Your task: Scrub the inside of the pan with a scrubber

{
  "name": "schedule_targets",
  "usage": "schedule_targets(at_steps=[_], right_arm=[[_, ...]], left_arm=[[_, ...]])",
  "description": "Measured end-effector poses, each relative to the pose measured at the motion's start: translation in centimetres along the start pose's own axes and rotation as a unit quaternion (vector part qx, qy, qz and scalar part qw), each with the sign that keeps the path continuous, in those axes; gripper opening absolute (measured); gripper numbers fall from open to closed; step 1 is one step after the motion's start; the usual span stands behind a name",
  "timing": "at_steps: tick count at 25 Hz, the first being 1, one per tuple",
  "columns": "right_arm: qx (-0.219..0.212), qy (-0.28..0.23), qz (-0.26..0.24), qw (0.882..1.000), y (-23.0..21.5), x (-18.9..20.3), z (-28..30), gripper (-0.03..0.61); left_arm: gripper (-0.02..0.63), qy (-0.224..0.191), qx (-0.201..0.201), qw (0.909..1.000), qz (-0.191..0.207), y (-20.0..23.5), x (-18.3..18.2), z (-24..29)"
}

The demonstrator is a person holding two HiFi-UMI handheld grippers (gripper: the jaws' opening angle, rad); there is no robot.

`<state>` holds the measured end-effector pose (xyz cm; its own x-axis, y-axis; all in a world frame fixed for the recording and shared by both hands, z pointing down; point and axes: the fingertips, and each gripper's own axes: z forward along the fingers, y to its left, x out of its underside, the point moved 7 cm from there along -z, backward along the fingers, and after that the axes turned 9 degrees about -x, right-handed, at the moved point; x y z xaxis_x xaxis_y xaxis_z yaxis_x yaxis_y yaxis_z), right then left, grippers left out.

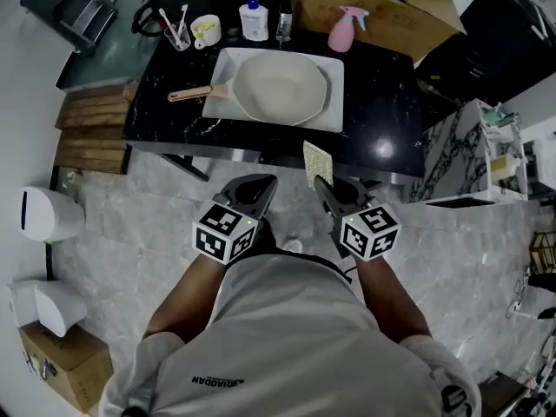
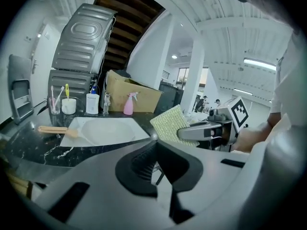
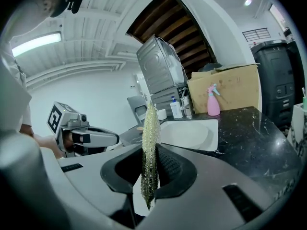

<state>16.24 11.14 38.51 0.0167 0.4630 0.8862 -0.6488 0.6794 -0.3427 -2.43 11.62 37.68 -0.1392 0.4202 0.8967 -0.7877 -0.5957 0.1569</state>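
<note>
White shirt (image 1: pixel 295 337) fills the bottom of the head view, and both grippers are held out past it over the floor (image 1: pixel 130 233), short of the counter's (image 1: pixel 382 102) near edge. The right gripper (image 1: pixel 326 185) pinches the yellow-green scrubber (image 1: pixel 315 163) edge-on, with the pad's free end standing up toward that near edge. The left gripper (image 1: pixel 261 183) has its jaws pressed together on nothing. The pan (image 1: pixel 282 88) sits in a white tray (image 1: pixel 334 68) at mid-counter, ahead of both grippers and well apart from them. Its wooden handle (image 1: pixel 191 94) runs out toward the counter's left edge, so its long axis lies across the reach. I judge the left gripper nearer the handle and the right nearer the bowl.
</note>
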Motion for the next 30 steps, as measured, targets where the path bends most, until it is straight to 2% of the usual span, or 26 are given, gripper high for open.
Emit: schedule_targets(at_steps=[5, 11, 17, 21, 30], right_arm=[[0.005, 0.001, 0.003, 1.000, 1.3, 0.3, -1.8, 0.078], [0.018, -0.003, -0.008, 1.000, 1.7, 0.2, -2.2, 0.078], [0.044, -0.010, -0.013, 0.999, 2.6, -0.7, -0.7, 0.078], [0.066, -0.016, 0.002, 0.998, 3.7, -0.9, 0.8, 0.078], [0.097, -0.032, 0.026, 0.994, 6.4, -1.3, 3.8, 0.078]], left_arm=[[0.014, 0.003, -0.015, 0.9999, 0.006, -1.1, 0.1, -2.5], [0.014, -0.001, -0.019, 0.9998, -0.002, -0.2, -0.5, -3.2], [0.014, -0.005, -0.007, 0.9997, 0.023, 2.6, -1.6, -3.5], [0.014, -0.003, 0.005, 0.9991, 0.043, 5.0, -2.4, -3.8], [0.014, -0.002, 0.033, 0.9988, 0.036, 8.7, -2.5, -4.3]])
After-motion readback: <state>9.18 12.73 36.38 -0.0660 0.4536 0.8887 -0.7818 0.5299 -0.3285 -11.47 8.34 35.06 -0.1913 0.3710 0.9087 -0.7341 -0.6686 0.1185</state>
